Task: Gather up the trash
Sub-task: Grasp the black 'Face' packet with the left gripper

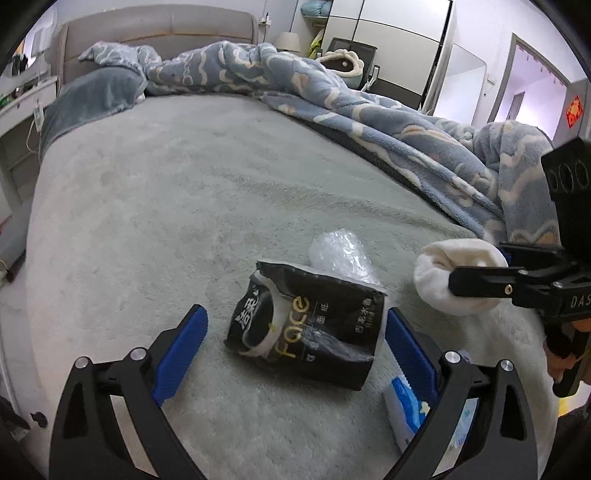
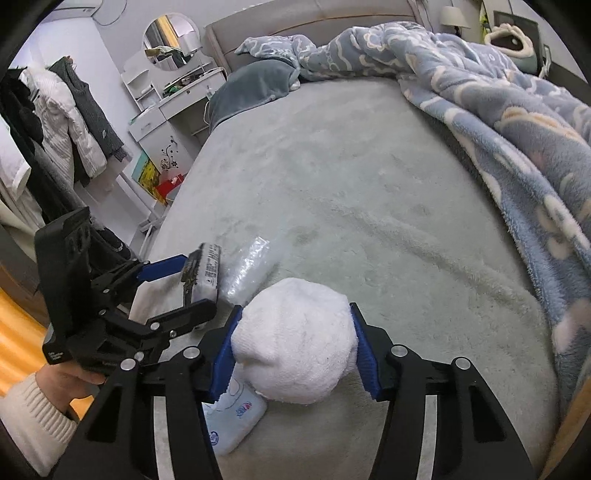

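A rumpled blue cloud-patterned blanket lies along the grey-green bed sheet. A dark pillow sits beneath the padded headboard. A round-mirrored dressing table stands beside hanging coats.

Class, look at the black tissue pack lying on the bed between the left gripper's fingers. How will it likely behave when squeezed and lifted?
The black tissue pack looks crumpled and torn open at one end, so it will probably buckle rather than stay stiff. It seems part-empty, so likely light. Its glossy film may slip against the left gripper.

My left gripper sits wide around the black tissue pack; white sock ball at two o'clock, pinched.
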The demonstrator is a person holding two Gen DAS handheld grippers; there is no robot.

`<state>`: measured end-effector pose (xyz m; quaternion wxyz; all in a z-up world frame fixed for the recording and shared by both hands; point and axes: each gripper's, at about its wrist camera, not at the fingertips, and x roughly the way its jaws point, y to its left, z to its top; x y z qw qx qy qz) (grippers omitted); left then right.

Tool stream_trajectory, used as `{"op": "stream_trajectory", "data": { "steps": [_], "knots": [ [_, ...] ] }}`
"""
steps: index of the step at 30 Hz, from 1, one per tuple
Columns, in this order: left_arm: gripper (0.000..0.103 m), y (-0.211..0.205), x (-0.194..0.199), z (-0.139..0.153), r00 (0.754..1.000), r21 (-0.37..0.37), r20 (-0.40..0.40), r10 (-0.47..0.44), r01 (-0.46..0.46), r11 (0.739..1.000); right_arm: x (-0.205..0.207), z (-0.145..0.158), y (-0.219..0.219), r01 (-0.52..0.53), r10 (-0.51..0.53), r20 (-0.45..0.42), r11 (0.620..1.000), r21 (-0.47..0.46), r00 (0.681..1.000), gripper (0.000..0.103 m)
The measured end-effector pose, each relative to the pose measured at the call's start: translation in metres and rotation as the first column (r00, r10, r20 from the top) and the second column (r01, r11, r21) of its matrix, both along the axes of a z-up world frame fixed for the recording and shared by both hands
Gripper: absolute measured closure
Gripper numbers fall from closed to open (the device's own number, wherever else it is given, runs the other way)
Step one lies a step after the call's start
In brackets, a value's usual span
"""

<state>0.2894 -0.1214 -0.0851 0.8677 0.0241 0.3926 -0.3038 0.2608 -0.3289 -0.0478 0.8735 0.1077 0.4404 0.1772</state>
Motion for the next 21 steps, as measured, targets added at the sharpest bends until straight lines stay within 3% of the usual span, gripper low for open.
{"op": "stream_trajectory", "data": {
  "steps": [7,9,10,14,21],
  "knots": [
    [0.007,-0.004,0.008,-0.007,0.999,-0.026,-0.031,0.011,-0.011,1.000,-0.003,0.000,-0.012,0.014,-0.013,-0.003,0.999,0.034,1.000,0.047],
    [0.012,-0.007,0.005,-0.006,1.000,-0.020,-0.013,0.005,-0.005,1.000,-0.005,0.001,-0.015,0.017,-0.017,-0.004,0.999,0.036,1.000,0.047],
    [0.021,-0.010,0.004,-0.005,1.000,-0.010,-0.005,0.001,-0.001,1.000,-0.005,0.001,-0.017,0.020,-0.019,-0.004,0.999,0.039,1.000,0.047],
    [0.027,-0.014,-0.001,-0.005,1.000,0.021,0.016,0.005,-0.005,1.000,-0.009,0.002,-0.021,0.026,-0.026,-0.004,0.999,0.047,1.000,0.047],
    [0.029,0.012,-0.006,0.008,0.995,-0.059,0.017,0.094,-0.093,0.994,-0.016,0.005,-0.013,0.020,-0.021,0.011,0.999,0.031,1.000,0.047]
  ]
}}
